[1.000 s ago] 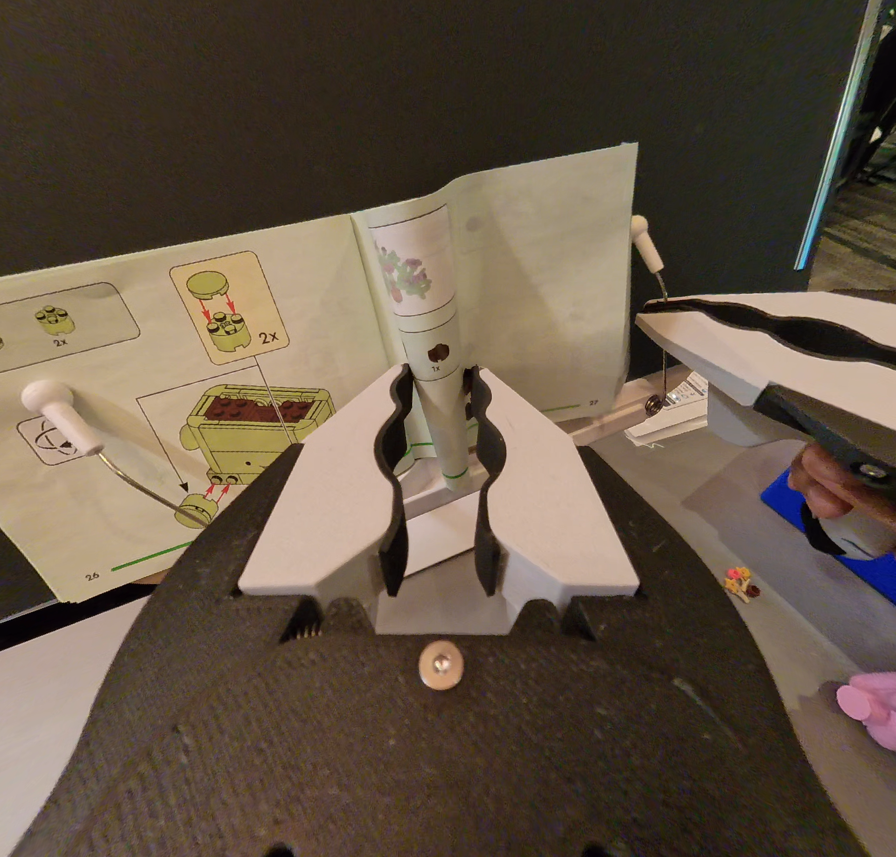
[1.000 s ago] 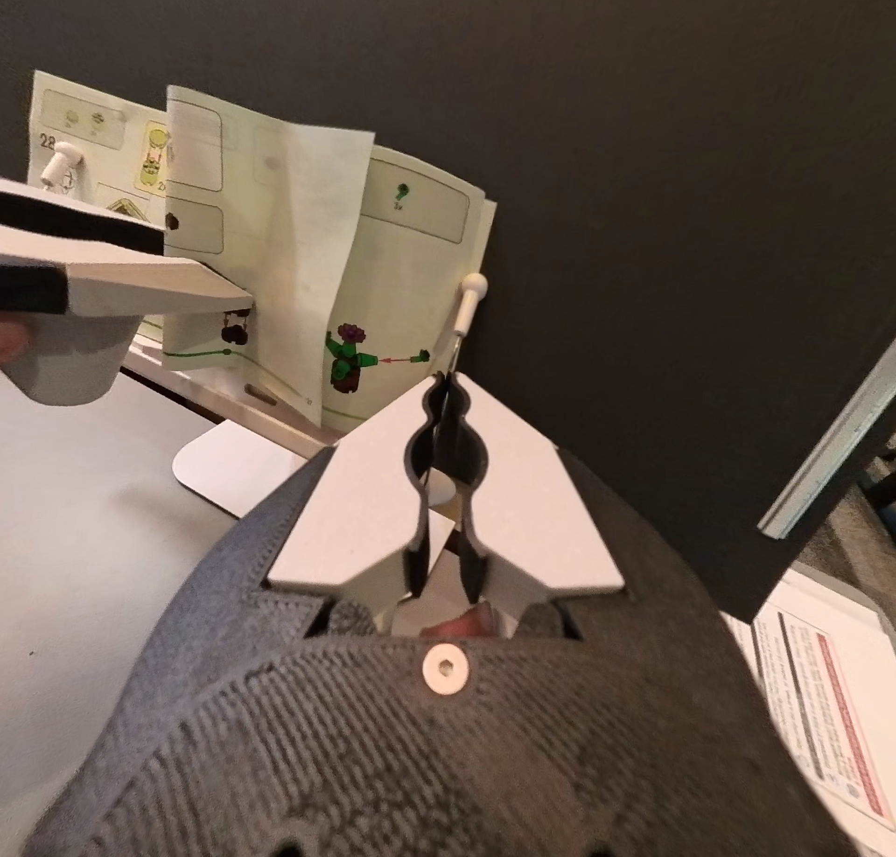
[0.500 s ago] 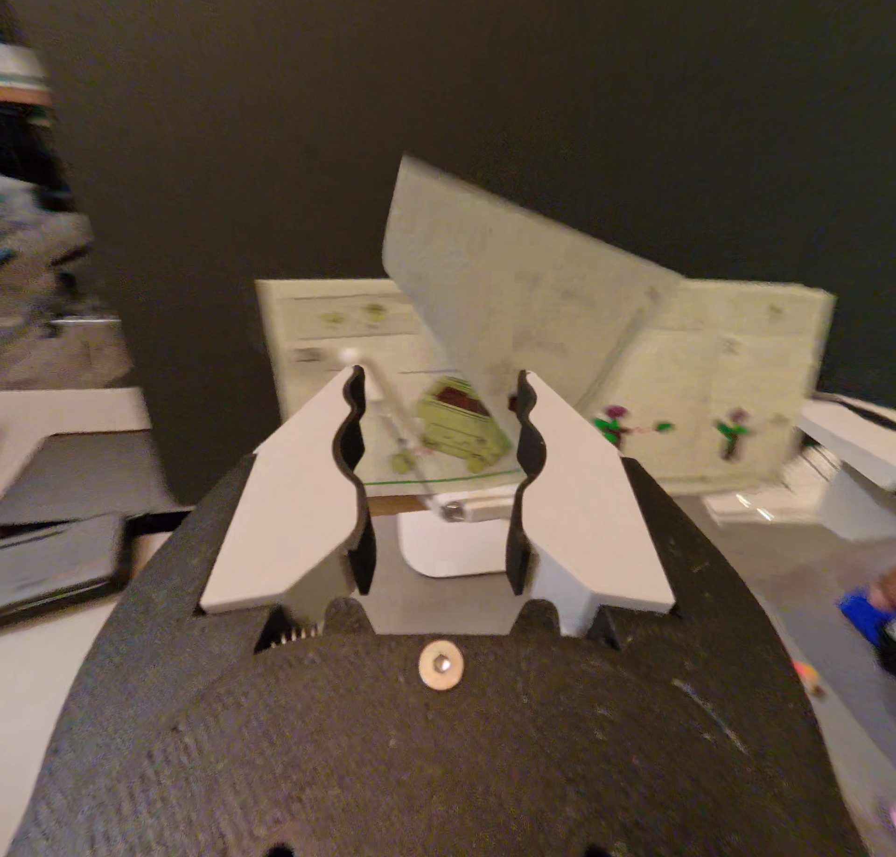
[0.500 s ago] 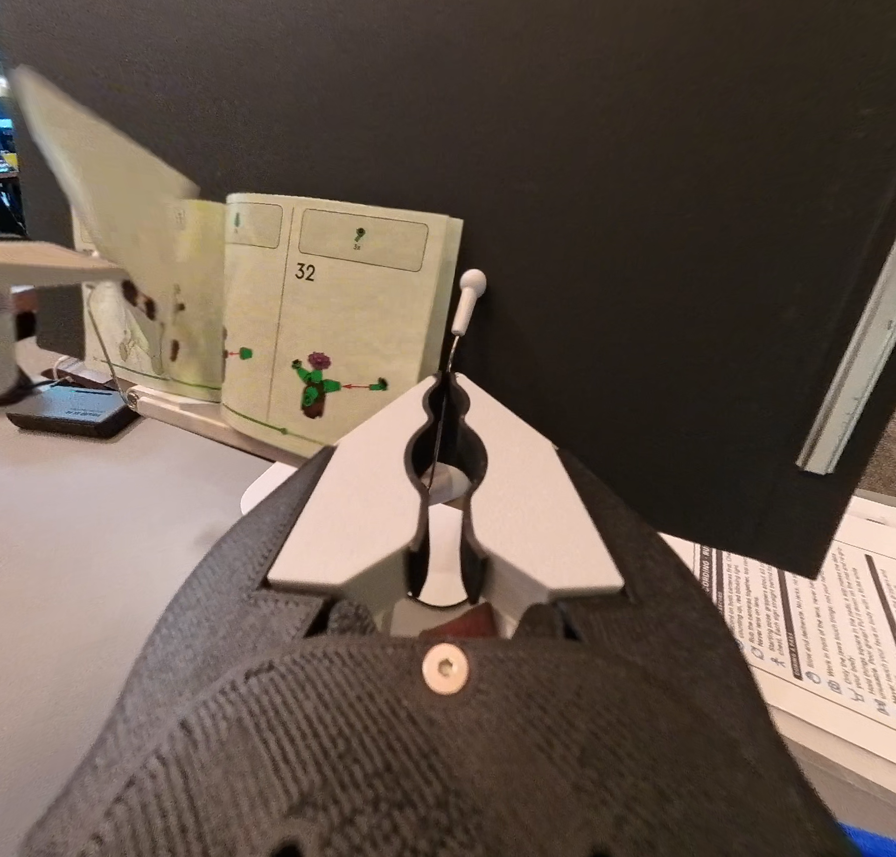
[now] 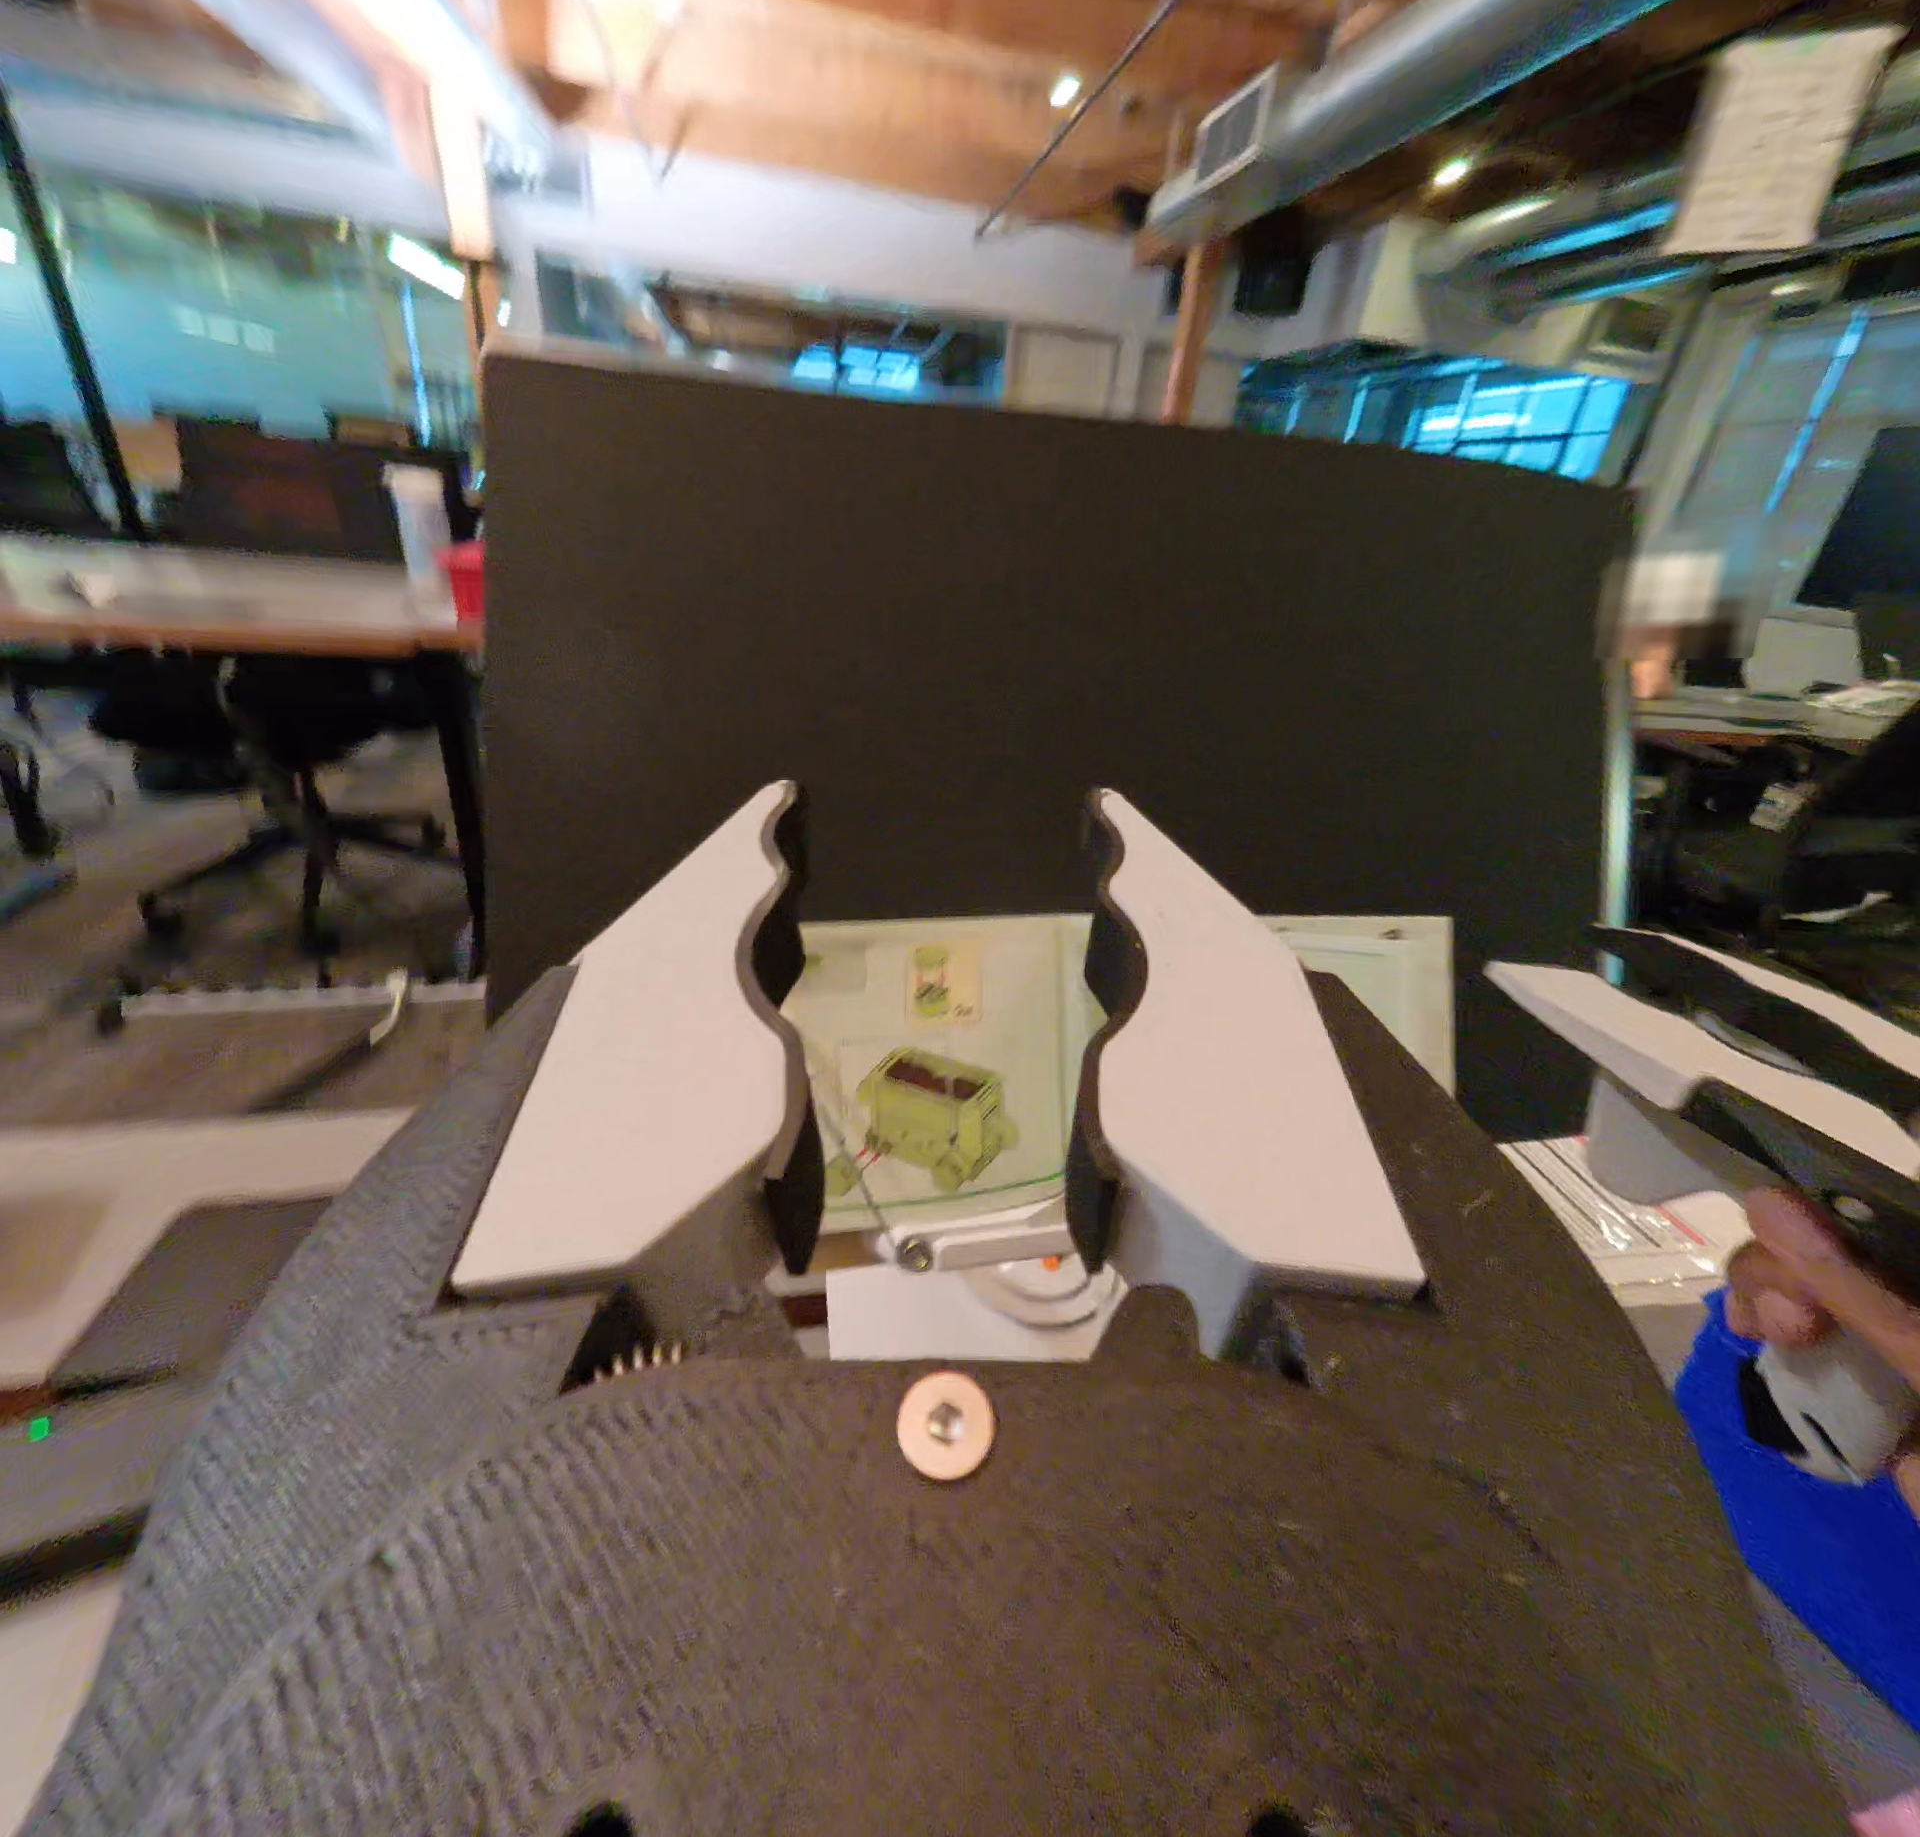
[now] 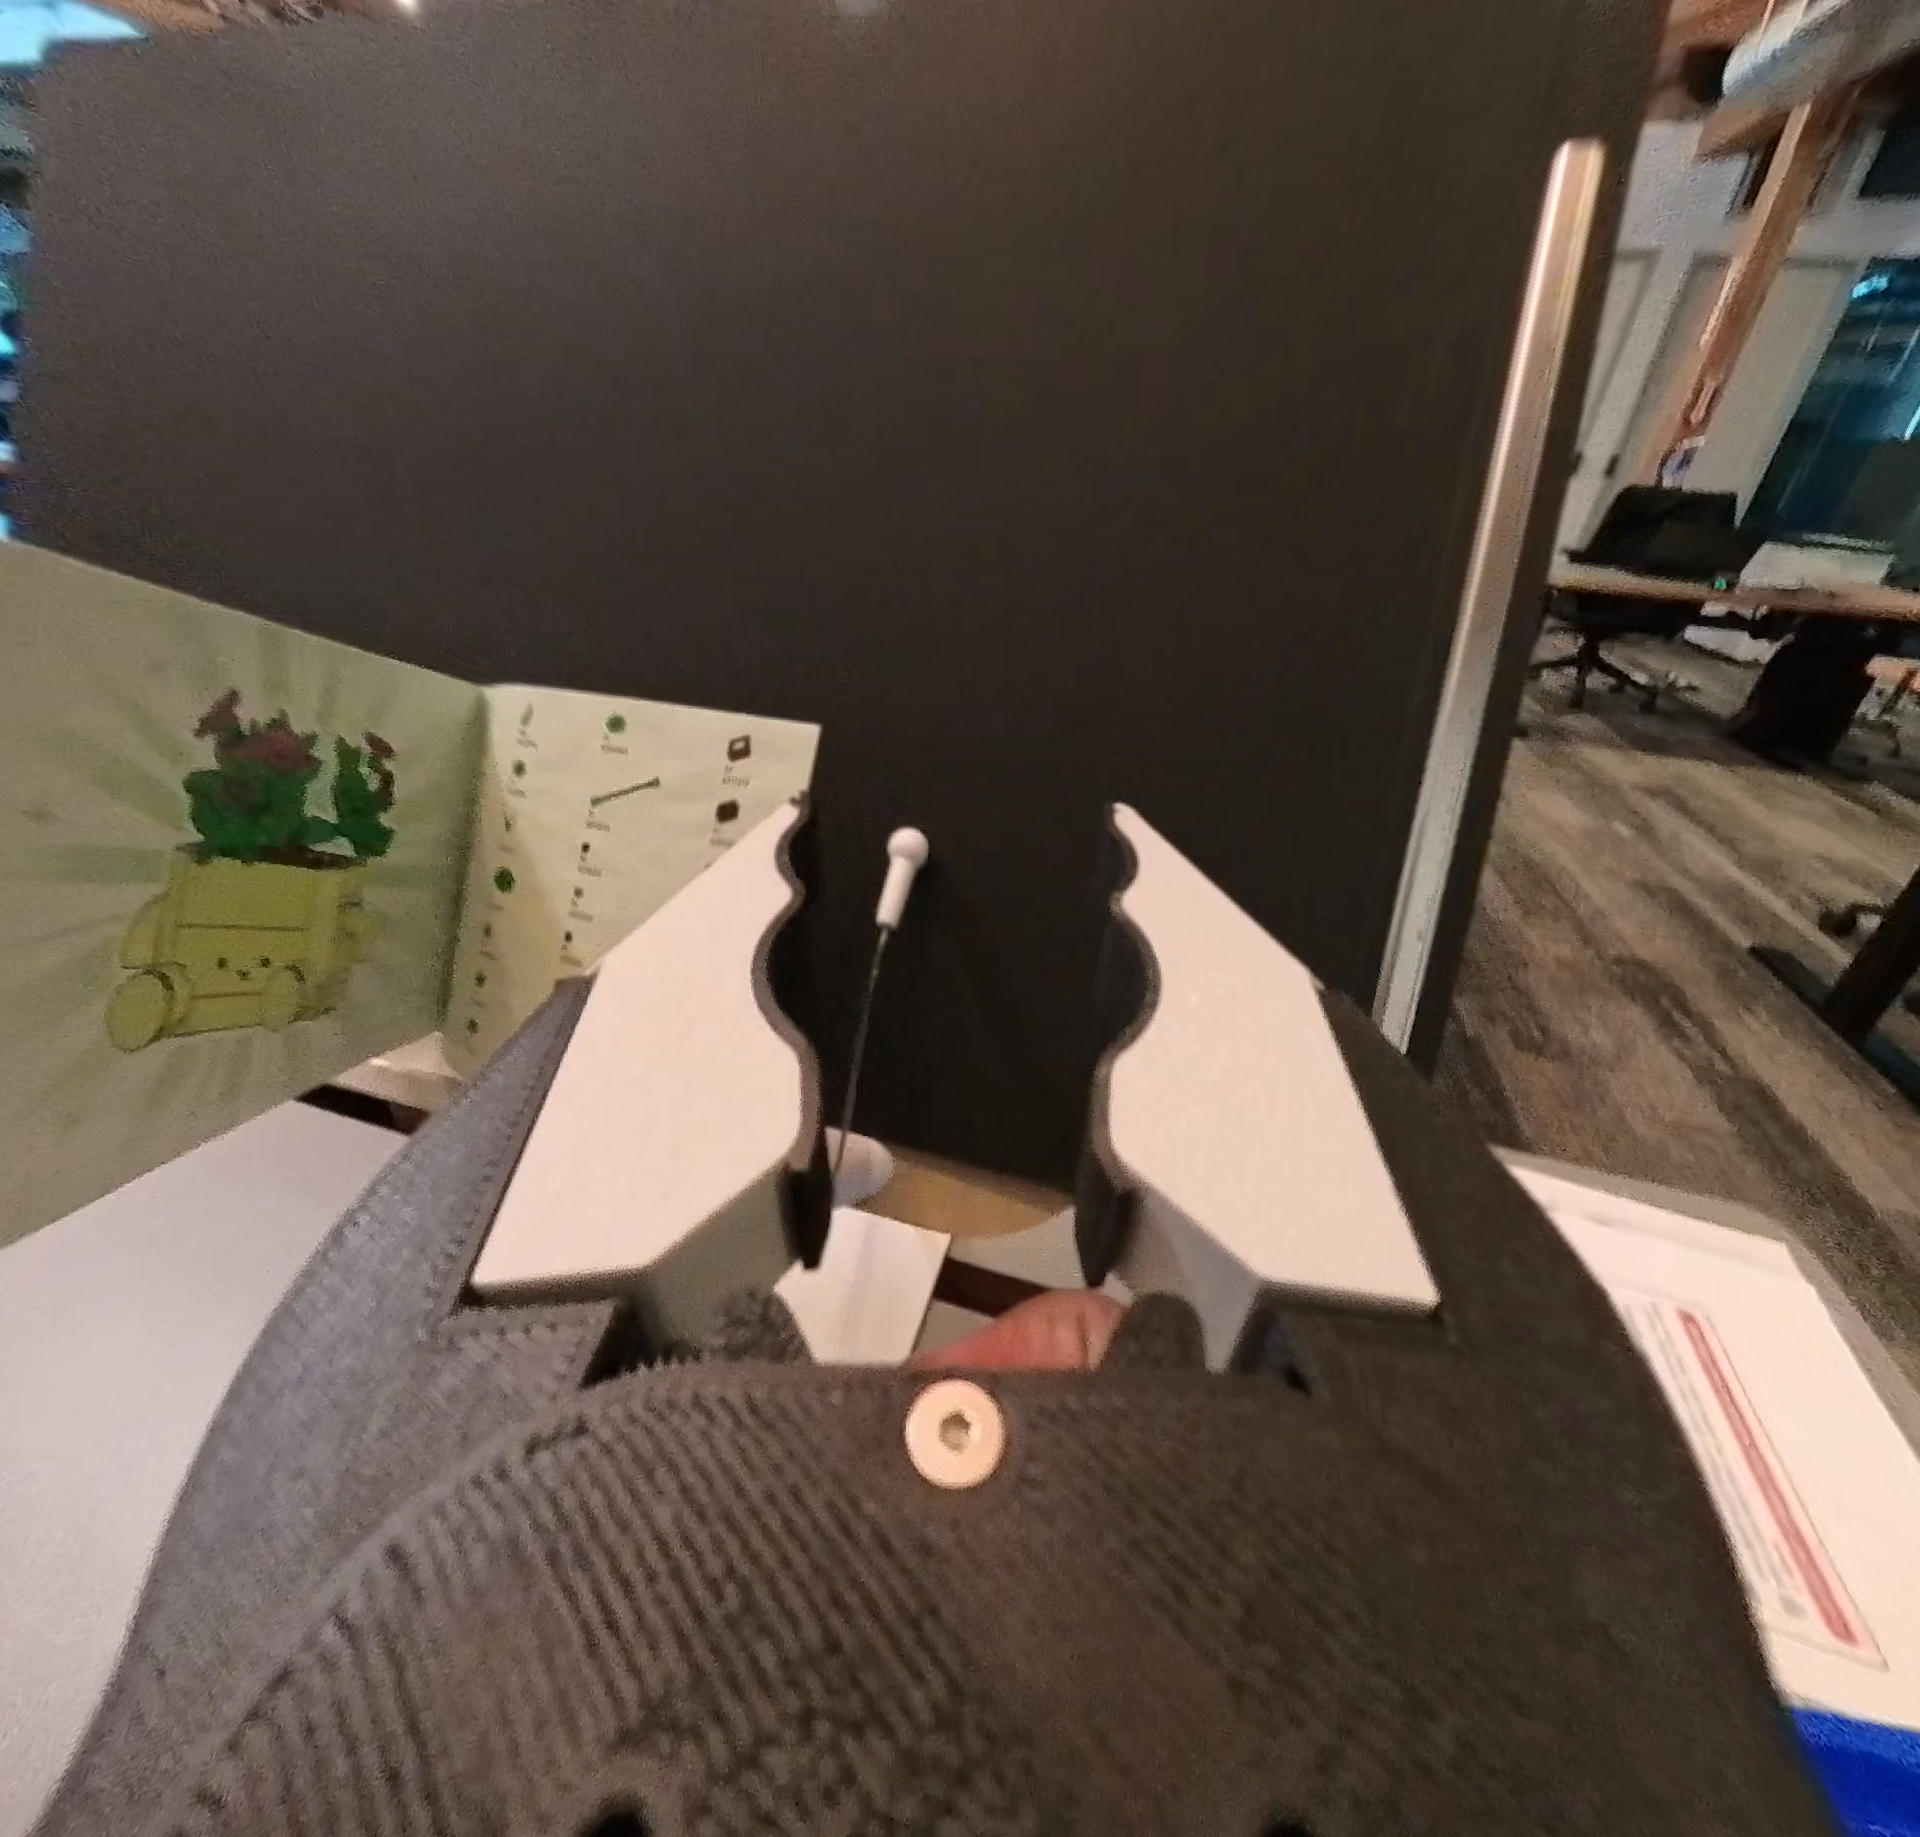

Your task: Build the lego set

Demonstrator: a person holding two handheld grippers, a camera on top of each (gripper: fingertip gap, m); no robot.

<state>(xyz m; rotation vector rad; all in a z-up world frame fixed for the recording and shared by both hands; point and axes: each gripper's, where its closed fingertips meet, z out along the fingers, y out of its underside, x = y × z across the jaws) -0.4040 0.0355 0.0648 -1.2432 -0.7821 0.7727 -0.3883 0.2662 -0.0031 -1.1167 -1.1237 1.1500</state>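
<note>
The left gripper point(image 5: 940, 811) has its jaws spread wide and holds nothing; the right gripper point(image 6: 956, 831) is likewise spread wide and empty. The instruction booklet point(image 5: 935, 1049), the only item of the lego set visible, stands open and upright on a white stand point(image 5: 987, 1252) in front of a black partition panel point(image 5: 1039, 644). The left wrist view frames the booklet between the left fingers point(image 5: 665, 1049), showing a page with a light green box-like model, and a thin wire page holder point(image 5: 862, 1164) crossing the lower page. That view alone shows the other gripper at the right edge, held by a hand point(image 5: 1808, 1288) above a blue surface point(image 5: 1808, 1538), with printed sheets point(image 5: 1600, 1205) lying flat behind it. It also shows office desks and chairs point(image 5: 301, 748) to the left of the panel. The right wrist view presents the booklet from the right side, at the left of the frame, where a different page with a green plant in a pale green pot is visible. Only this view shows the white-tipped wire page holder point(image 6: 899, 878) standing upright between the right fingers point(image 6: 665, 1060), beside the left one; contact cannot be determined. A white printed sheet point(image 6: 1683, 1392) lies flat on the table point(image 6: 156, 1320) at lower right. No loose bricks are discernible in either view.
</note>
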